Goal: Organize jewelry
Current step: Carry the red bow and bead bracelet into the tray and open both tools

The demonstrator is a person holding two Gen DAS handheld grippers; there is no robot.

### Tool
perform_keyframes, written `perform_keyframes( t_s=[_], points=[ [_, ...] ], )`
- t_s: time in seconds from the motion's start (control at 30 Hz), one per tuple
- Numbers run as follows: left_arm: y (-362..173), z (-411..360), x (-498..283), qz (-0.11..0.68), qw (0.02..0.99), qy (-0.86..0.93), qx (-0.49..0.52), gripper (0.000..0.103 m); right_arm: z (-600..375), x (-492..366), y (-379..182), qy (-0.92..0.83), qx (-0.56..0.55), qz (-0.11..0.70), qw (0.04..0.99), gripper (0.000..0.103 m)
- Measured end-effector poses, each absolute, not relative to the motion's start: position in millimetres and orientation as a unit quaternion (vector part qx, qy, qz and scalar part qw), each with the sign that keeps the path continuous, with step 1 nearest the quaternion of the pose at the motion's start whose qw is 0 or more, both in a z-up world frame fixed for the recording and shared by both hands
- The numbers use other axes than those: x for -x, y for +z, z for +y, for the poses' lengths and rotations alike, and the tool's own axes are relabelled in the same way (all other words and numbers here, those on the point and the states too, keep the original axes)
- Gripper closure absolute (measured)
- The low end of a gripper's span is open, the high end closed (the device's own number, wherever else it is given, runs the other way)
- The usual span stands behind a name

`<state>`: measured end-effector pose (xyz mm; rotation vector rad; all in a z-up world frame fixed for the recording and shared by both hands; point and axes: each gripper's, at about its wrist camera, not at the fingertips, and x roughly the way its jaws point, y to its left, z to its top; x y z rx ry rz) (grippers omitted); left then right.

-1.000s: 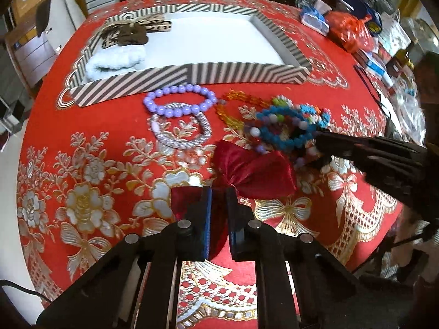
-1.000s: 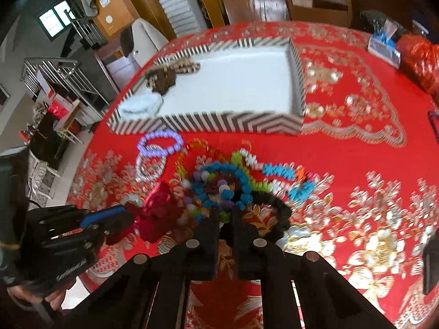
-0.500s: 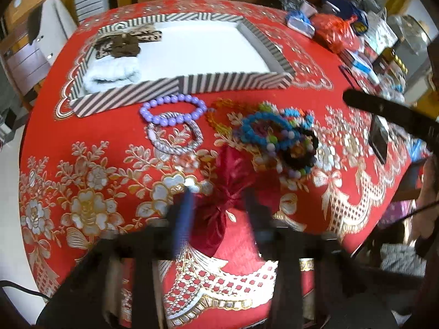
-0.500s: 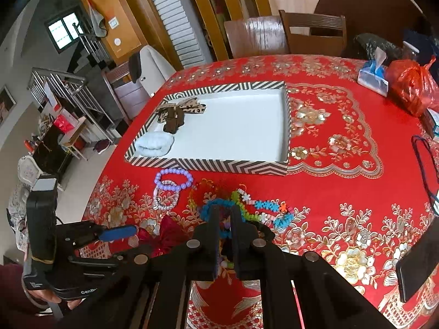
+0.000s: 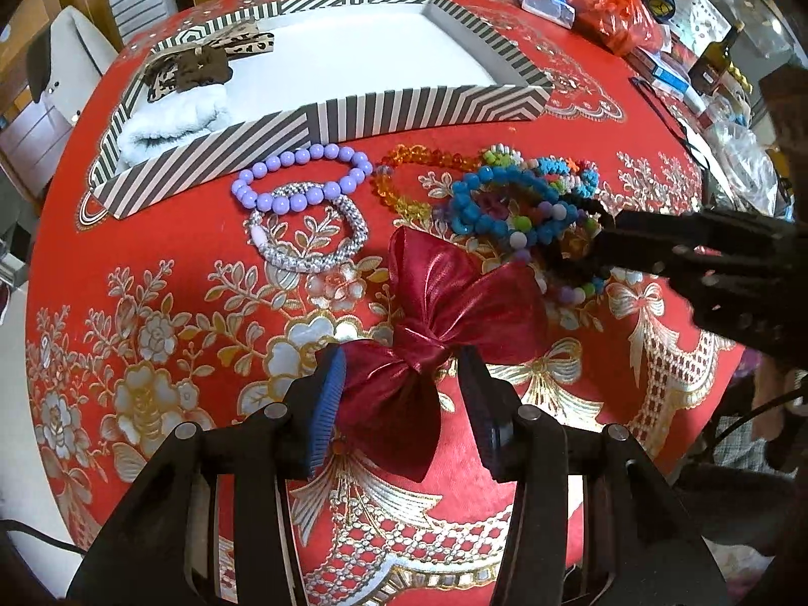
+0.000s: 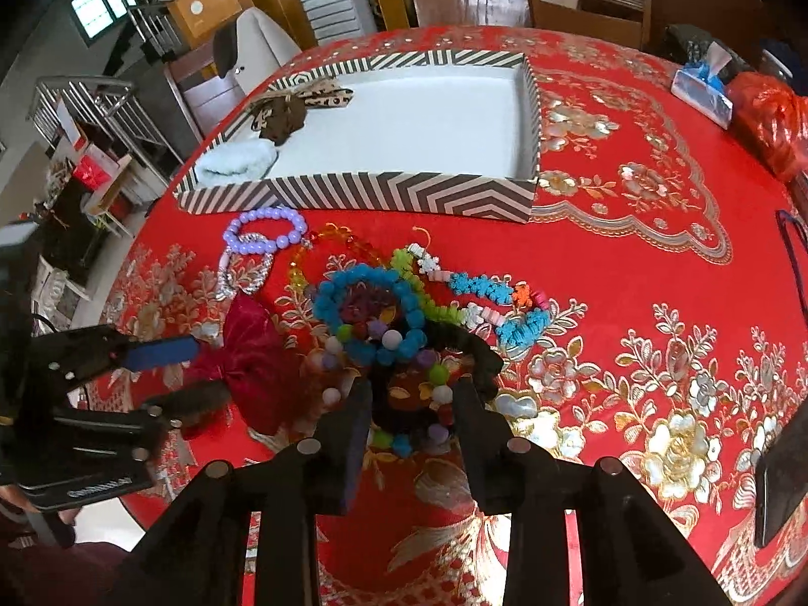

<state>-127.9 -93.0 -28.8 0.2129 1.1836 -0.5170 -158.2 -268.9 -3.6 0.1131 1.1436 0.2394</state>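
A dark red satin bow (image 5: 434, 323) lies on the red tablecloth, its near lobe between the open fingers of my left gripper (image 5: 401, 394); the bow also shows in the right wrist view (image 6: 252, 358). My right gripper (image 6: 411, 411) is open around a black bracelet (image 6: 464, 353) and a multicoloured bead bracelet (image 6: 434, 394) at the near edge of a bracelet pile with a blue bead bracelet (image 6: 368, 303). A purple bead bracelet (image 5: 303, 179) and a silver one (image 5: 313, 237) lie before the striped tray (image 5: 353, 111).
The tray holds a white fluffy band (image 5: 171, 121) and a brown leopard bow (image 5: 197, 65) at its left end. Bags, a tissue pack (image 6: 702, 86) and a phone (image 6: 783, 485) crowd the table's right side. Chairs stand behind the table.
My left gripper has opened, and the red bow now lies loose between its fingers. My right gripper has opened and dropped back down onto the bracelet pile.
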Motion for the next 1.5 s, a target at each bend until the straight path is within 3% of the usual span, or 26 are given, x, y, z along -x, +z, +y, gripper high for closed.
perform_keyframes(
  t_s=[0.13,0.2,0.33,0.47,0.57,1.17,1.5],
  points=[
    [-26.0,-89.6,123.3,0.551,0.792,-0.246,-0.089,0.057,-267.4,150.1,-12.9,0.118,-0.053,0.547,0.827,0.073],
    [-28.2,-90.0,121.1,0.554,0.790,-0.247,-0.093,0.057,-272.2,148.7,-15.5,0.117,-0.074,0.546,0.826,0.086],
    [-32.3,-94.6,119.2,0.556,0.786,-0.257,-0.090,0.057,-275.1,151.6,-8.9,0.115,-0.079,0.537,0.832,0.094],
    [-37.3,-97.5,118.7,0.555,0.785,-0.260,-0.088,0.086,-278.8,156.8,6.7,0.117,-0.084,0.520,0.842,0.094],
    [-36.3,-95.4,116.8,0.559,0.785,-0.257,-0.075,0.089,-281.2,161.0,20.1,0.122,-0.088,0.508,0.848,0.094],
    [30.5,-71.7,93.9,0.508,0.832,-0.222,-0.025,0.091,-284.4,133.3,106.1,0.143,-0.074,0.427,0.890,0.094],
    [42.9,-62.2,35.4,0.503,0.845,-0.180,0.004,0.091,-272.3,64.0,106.9,0.156,-0.059,0.431,0.887,0.094]
  ],
)
